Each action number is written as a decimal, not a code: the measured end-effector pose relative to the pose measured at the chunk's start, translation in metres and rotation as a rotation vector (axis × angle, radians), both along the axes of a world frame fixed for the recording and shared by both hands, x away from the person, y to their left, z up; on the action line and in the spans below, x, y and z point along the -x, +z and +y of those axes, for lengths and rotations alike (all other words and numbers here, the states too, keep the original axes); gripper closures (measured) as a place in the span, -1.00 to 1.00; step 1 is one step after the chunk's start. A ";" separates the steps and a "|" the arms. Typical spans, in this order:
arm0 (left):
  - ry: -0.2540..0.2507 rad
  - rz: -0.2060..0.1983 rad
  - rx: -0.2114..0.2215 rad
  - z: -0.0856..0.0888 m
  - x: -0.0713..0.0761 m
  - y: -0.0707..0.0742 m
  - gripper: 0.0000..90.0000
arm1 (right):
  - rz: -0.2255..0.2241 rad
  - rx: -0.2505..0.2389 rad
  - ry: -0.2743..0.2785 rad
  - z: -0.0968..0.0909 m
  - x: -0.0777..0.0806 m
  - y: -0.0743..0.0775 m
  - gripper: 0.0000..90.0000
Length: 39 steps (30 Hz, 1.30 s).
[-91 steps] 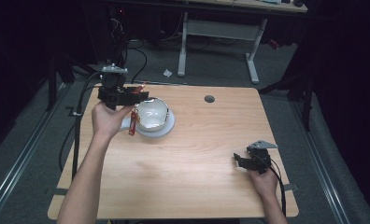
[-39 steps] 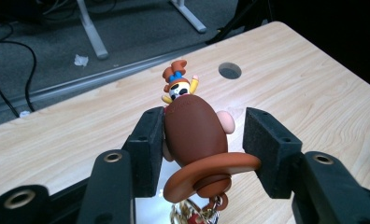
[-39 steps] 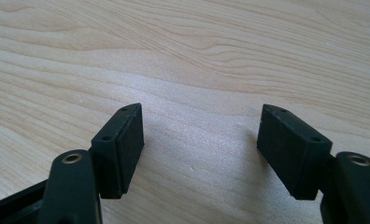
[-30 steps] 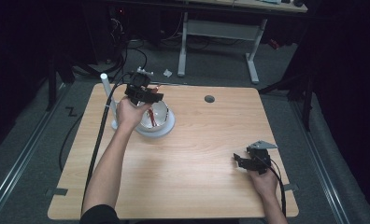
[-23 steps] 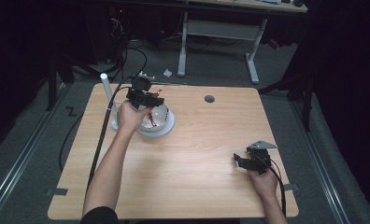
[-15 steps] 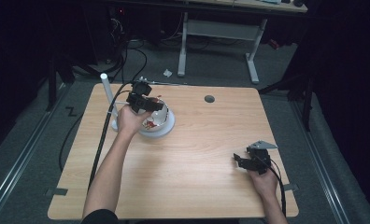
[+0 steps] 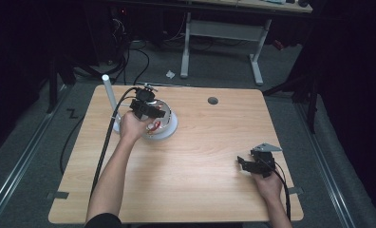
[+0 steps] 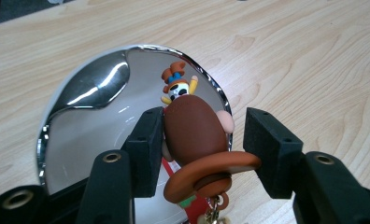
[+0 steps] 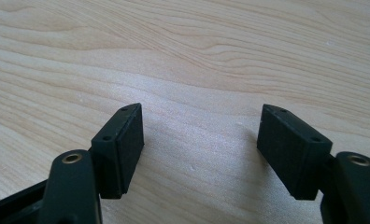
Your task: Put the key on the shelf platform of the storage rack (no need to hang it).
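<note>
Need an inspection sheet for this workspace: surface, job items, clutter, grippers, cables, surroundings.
Surface: light wooden table, with a round grommet hole near the far edge.
Job's things: brown toy figure with a keyring, held over a shiny metal bowl; the bowl sits on a white plate.
Clutter: white upright cylinder at the far left edge.
Grippers: left gripper holds the toy; one pad touches it, a gap shows at the other. Right gripper is open, low over bare wood near the person's side.
Cables: black cable trails from the left gripper off the table's left edge.
Surroundings: dark room, grey floor, a desk frame beyond the table.
</note>
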State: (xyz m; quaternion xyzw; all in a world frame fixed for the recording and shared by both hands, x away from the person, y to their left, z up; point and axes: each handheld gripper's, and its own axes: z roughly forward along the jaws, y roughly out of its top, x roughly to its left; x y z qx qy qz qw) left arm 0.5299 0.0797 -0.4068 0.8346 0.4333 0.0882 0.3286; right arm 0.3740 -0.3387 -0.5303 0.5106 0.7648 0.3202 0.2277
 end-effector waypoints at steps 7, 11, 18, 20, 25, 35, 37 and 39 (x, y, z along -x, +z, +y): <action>0.015 0.020 0.004 -0.001 -0.007 -0.008 0.09 | 0.001 0.000 0.001 0.000 0.000 0.000 -0.29; 0.031 0.032 0.003 -0.001 -0.011 -0.012 0.09 | 0.001 0.000 0.001 0.000 0.000 0.000 -0.29; 0.052 0.050 -0.013 -0.001 -0.018 -0.021 0.09 | 0.001 0.000 0.000 0.000 0.000 0.000 -0.29; 0.053 0.050 -0.026 -0.003 -0.019 -0.025 0.09 | 0.001 0.000 0.001 0.000 0.000 0.000 -0.29; 0.056 0.063 -0.055 -0.006 -0.020 -0.031 0.08 | 0.001 0.000 0.001 0.000 0.000 0.000 -0.29; 0.068 0.042 -0.052 -0.006 -0.018 -0.028 -0.18 | 0.001 -0.001 0.001 0.000 0.000 0.000 -0.29; 0.061 0.029 -0.058 -0.004 -0.016 -0.025 -0.23 | 0.000 0.000 0.000 0.000 0.000 0.000 -0.29; 0.071 0.015 -0.050 -0.003 -0.012 -0.020 -0.26 | 0.001 0.000 0.001 0.000 0.000 0.000 -0.29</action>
